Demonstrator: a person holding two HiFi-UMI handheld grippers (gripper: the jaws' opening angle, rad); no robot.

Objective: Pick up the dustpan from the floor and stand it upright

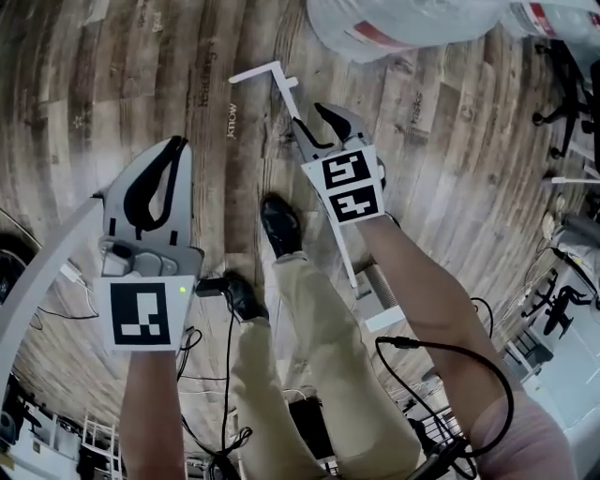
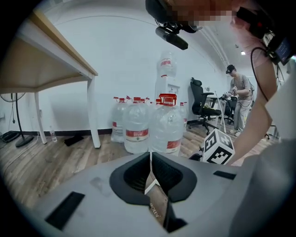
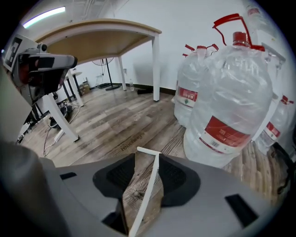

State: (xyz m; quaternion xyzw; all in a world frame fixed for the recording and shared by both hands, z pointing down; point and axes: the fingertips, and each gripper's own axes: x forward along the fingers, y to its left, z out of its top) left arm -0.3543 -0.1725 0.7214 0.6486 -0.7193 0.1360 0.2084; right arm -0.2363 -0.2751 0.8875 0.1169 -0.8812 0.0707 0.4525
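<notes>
The dustpan's thin white handle (image 1: 281, 82), with a crossbar at its far end, runs over the wood floor toward its pan (image 1: 380, 300) by my right arm. My right gripper (image 1: 314, 117) sits over the handle's upper part. In the right gripper view the handle (image 3: 149, 190) runs lengthwise through the gap of the right gripper (image 3: 147, 159). The jaws stand apart, wider than the handle, with floor showing beside it. My left gripper (image 1: 176, 142) hangs to the left, well away from the dustpan. The left gripper (image 2: 150, 157) has its tips together and holds nothing.
Large water bottles (image 1: 403, 23) (image 3: 231, 106) (image 2: 166, 125) stand just beyond the handle's end. A wooden-topped table (image 3: 106, 37) (image 2: 46, 60) is off to the left. Cables (image 1: 230, 375) trail by the person's shoes (image 1: 279, 225). An office chair (image 2: 203, 104) and another person (image 2: 238, 97) are farther off.
</notes>
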